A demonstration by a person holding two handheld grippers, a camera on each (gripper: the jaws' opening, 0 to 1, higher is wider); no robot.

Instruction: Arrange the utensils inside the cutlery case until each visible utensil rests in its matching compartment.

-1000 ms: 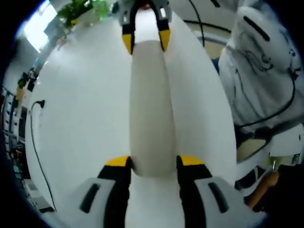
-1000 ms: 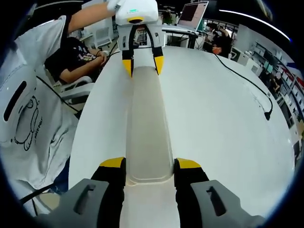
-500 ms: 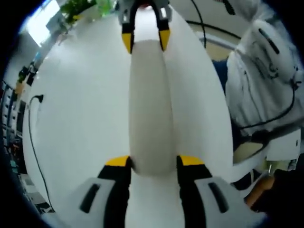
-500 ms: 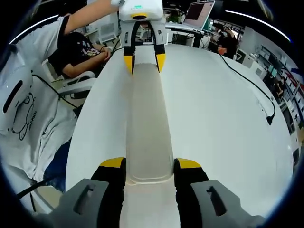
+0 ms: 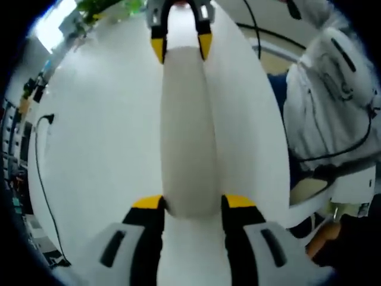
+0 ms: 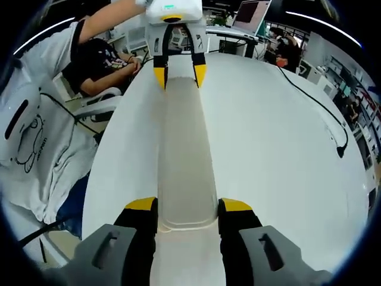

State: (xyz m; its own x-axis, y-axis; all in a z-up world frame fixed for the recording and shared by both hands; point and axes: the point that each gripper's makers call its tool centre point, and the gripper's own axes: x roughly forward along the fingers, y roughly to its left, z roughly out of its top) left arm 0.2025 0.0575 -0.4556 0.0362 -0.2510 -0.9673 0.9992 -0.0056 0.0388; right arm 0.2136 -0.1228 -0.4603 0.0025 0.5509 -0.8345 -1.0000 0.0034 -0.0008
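Note:
A long, narrow, off-white cutlery case (image 5: 186, 131) (image 6: 184, 149) stretches away from each camera over the white table (image 5: 101, 137) (image 6: 274, 149). My left gripper (image 5: 192, 205) is shut on its near end in the left gripper view, and my right gripper (image 5: 180, 47) grips the far end. In the right gripper view my right gripper (image 6: 187, 208) is shut on the near end, with my left gripper (image 6: 178, 72) clamped on the far end. The case's top looks plain; I see no utensils.
A black cable (image 6: 324, 116) (image 5: 43, 161) lies on the table to one side. The table's edge runs close along the other side, where a white garment (image 6: 30, 137) (image 5: 333, 101) hangs. A seated person (image 6: 98, 62) and a laptop (image 6: 249, 15) are beyond the far end.
The surroundings have slid slightly in both views, so the hands have shifted a little. Both grippers keep the same hold on the case ends.

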